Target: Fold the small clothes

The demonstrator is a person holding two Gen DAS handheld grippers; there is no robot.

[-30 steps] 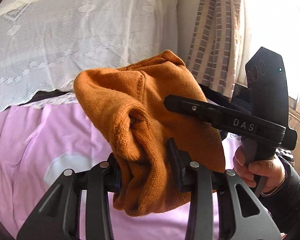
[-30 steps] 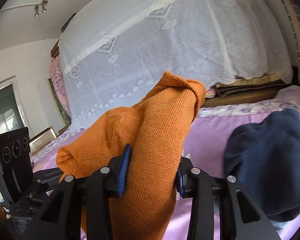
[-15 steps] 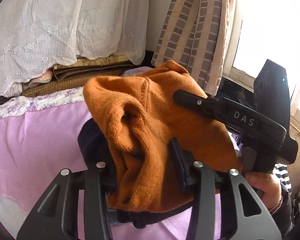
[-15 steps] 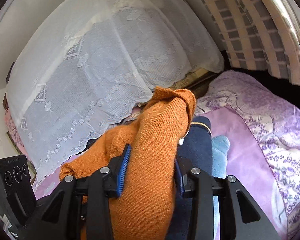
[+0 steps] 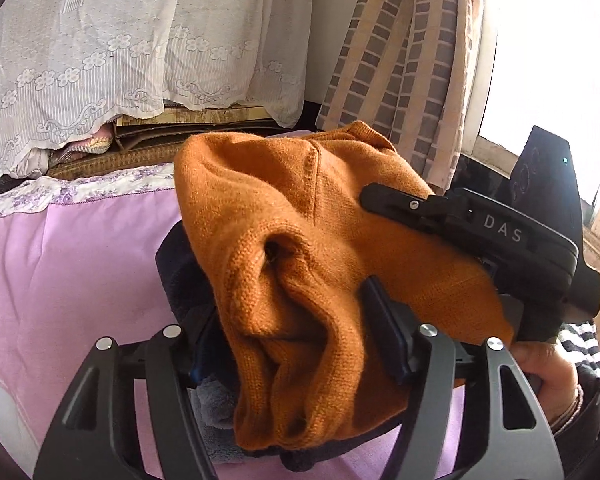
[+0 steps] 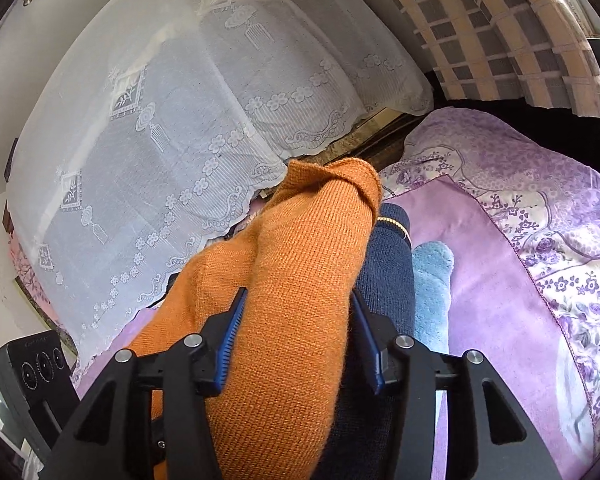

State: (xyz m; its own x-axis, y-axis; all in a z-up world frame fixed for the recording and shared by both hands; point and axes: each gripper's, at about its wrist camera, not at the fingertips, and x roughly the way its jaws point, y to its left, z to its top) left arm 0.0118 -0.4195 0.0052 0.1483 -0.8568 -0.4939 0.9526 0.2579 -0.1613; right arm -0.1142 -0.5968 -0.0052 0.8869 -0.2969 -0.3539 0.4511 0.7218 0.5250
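1. An orange knit sweater (image 5: 300, 264), bundled up, is seen sitting on top of a dark navy garment (image 6: 388, 264) on the bed, which is covered by a pink-purple sheet (image 5: 80, 280).
2. The left tool (image 5: 296, 344) is caught with its jaws opening. A thick fold of the sweater is between them, and a gap can be made out between the blue left pad and the knit, so the fabric isn't really being pinched there anymore. The right pad is touching or nearly touching the cloth, hard to call.
3. The right tool (image 6: 296, 344) is also opening around another fold of the same sweater. The knit fills most of the space between the blue pads (image 6: 230, 340), and it can't be told for sure whether it's still being pressed.
4. In the left wrist view the right tool is seen from the side, laid against the far edge of the sweater, with the person's hand (image 5: 548, 376) wrapped around its handle and a striped sleeve behind it.
5. A light blue fluffy item (image 6: 432, 280) is tucked just beside the navy garment, partly under it.
6. A floral purple quilt (image 6: 540, 216) is spread at the right of the bed, a white lace cover (image 6: 180, 128) is draped over a heap at the far end, and a checked curtain (image 5: 404, 52) is hung by the bright window.
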